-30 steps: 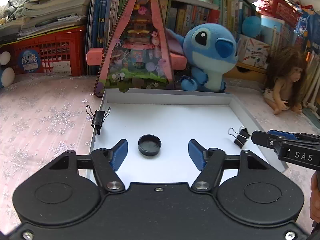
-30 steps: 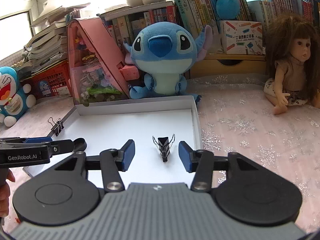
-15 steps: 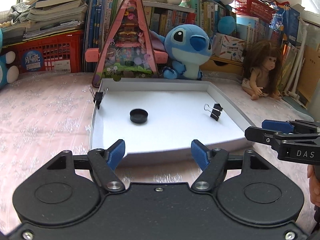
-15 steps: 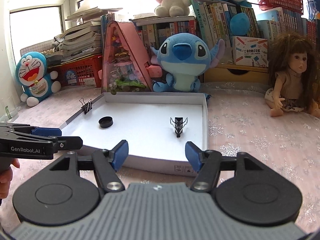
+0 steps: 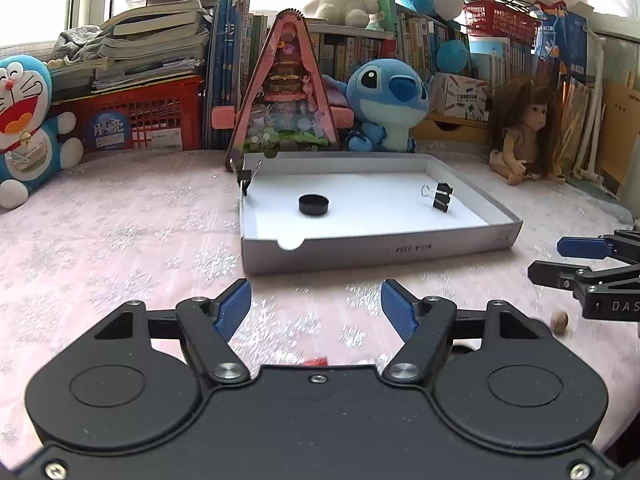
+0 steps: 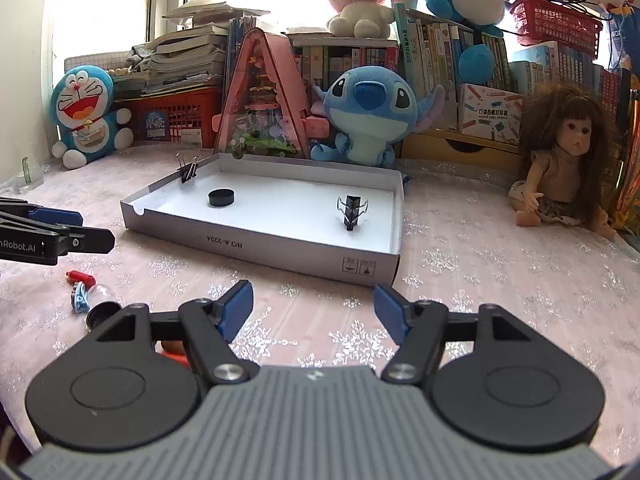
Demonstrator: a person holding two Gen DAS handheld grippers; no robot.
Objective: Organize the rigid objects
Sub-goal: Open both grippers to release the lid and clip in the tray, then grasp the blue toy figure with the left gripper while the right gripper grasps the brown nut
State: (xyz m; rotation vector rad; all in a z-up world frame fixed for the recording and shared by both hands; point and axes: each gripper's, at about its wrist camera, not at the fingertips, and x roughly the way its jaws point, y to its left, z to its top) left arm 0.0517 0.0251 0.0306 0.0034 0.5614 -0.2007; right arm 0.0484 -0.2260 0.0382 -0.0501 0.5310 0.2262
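Left wrist view. My left gripper (image 5: pixel 316 306) is released, blue pads wide apart, nothing between them. A second ago it hung over the floor of the shallow white cardboard tray (image 5: pixel 376 250) with the black round cap (image 5: pixel 313 204) just ahead of the pads; now it sits back over the pink snowflake-print tablecloth (image 5: pixel 120 240), well short of the tray's near wall. The cap lies flat inside the tray, left of centre. One black binder clip (image 5: pixel 440 197) stands on the tray floor toward the right; a second black binder clip (image 5: pixel 246 178) is clamped on the left wall near the far corner. My right gripper enters at the right edge, apart from the tray; earlier it reached over the tray's right rim. A small brown nut-like object (image 5: pixel 559 322) lies on the cloth below it.

Right wrist view. My right gripper (image 6: pixel 313 310) is likewise released and empty, over the cloth in front of the tray (image 6: pixel 280 254). A second ago the floor-standing clip (image 6: pixel 351 212) sat directly between its pads; now the clip is well ahead, inside the tray toward the right wall. Cap (image 6: pixel 221 197) and wall clip (image 6: pixel 188 170) are unmoved in the tray. My left gripper (image 6: pixel 76 236) shows at the left edge, outside the tray. Newly in view on the cloth near it: a small red piece (image 6: pixel 80 278), a blue clip-like piece (image 6: pixel 81 300), and another black round cap (image 6: pixel 102 314), partly hidden by my gripper body.
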